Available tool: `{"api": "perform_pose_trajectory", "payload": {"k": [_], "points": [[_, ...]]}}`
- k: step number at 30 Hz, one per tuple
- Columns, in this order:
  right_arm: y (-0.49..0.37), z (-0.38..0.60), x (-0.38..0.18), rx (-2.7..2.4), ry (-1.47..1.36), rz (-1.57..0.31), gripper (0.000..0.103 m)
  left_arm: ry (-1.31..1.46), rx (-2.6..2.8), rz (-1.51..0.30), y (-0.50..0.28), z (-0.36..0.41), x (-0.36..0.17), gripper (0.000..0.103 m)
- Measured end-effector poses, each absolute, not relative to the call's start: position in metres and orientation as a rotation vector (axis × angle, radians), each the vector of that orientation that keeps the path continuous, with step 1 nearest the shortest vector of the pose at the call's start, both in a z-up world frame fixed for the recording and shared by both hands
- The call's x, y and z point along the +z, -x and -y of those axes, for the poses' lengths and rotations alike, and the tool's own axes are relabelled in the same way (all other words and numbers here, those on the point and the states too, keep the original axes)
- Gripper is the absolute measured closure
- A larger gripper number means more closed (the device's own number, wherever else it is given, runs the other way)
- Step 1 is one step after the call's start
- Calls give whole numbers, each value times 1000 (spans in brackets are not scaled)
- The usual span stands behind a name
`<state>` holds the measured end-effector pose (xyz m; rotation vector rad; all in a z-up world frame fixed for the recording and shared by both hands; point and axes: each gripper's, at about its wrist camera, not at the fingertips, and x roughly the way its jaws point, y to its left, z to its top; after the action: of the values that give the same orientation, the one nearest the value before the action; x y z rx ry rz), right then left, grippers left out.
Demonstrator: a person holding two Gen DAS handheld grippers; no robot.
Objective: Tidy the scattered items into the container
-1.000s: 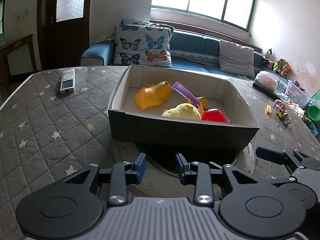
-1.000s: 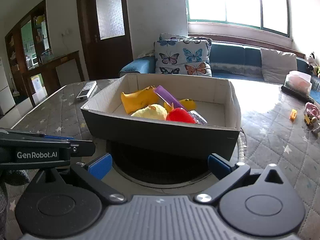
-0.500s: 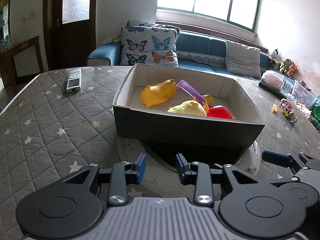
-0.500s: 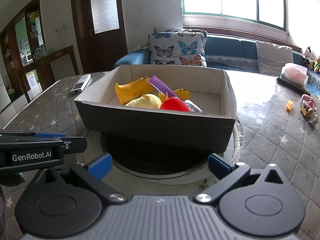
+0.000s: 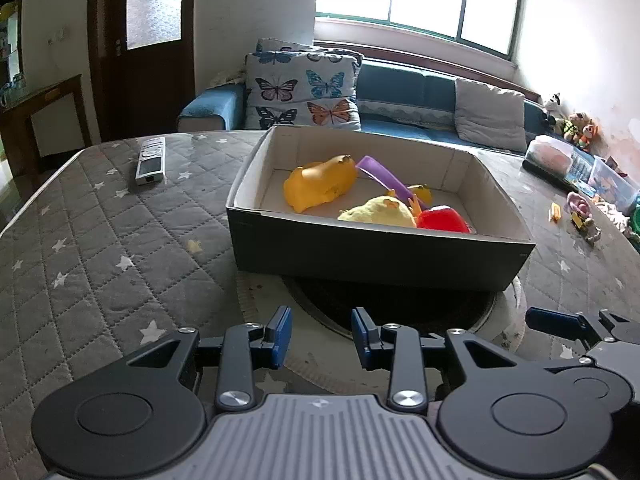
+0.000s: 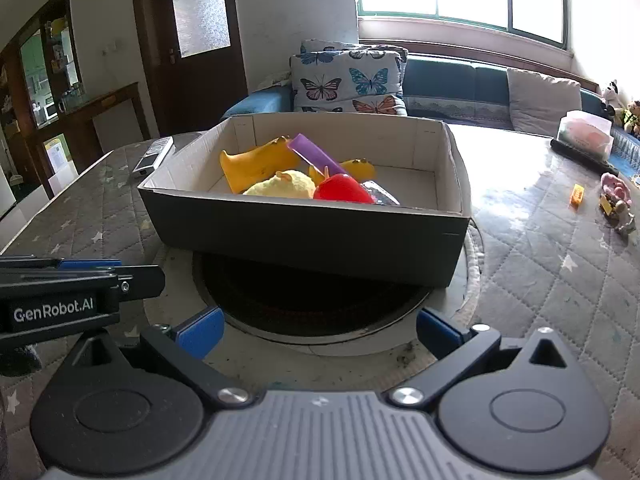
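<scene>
A dark cardboard box [image 5: 376, 256] [image 6: 304, 240] stands on the table in front of both grippers. It holds an orange toy [image 5: 320, 184] [image 6: 256, 162], a purple piece [image 5: 382, 174] [image 6: 316, 154], a yellow plush [image 5: 378, 212] [image 6: 282, 188] and a red toy [image 5: 442, 220] [image 6: 342, 190]. My left gripper [image 5: 322, 336] is open a little and empty, short of the box. My right gripper [image 6: 318, 326] is wide open and empty, also short of the box; it shows in the left wrist view [image 5: 556, 320].
A remote control [image 5: 151, 160] [image 6: 154, 156] lies on the quilted cover at the far left. Small toys [image 5: 578, 212] [image 6: 614, 196] and plastic tubs [image 5: 550, 156] sit at the right edge. A round dark plate [image 6: 312, 304] lies under the box. A sofa stands behind.
Both grippers have pulled back and risen a little from the box. Their jaws have kept the same opening.
</scene>
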<state>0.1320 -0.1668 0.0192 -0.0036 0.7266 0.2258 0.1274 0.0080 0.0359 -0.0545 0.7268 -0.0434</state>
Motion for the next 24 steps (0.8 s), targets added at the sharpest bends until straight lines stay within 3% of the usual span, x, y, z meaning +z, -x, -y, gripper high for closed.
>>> {"api": "perform_pose_trajectory", "payload": {"k": [24], "points": [[-137,168,16,192,-4,-757,0,9,23,-732,-132,-3,30,67]]}}
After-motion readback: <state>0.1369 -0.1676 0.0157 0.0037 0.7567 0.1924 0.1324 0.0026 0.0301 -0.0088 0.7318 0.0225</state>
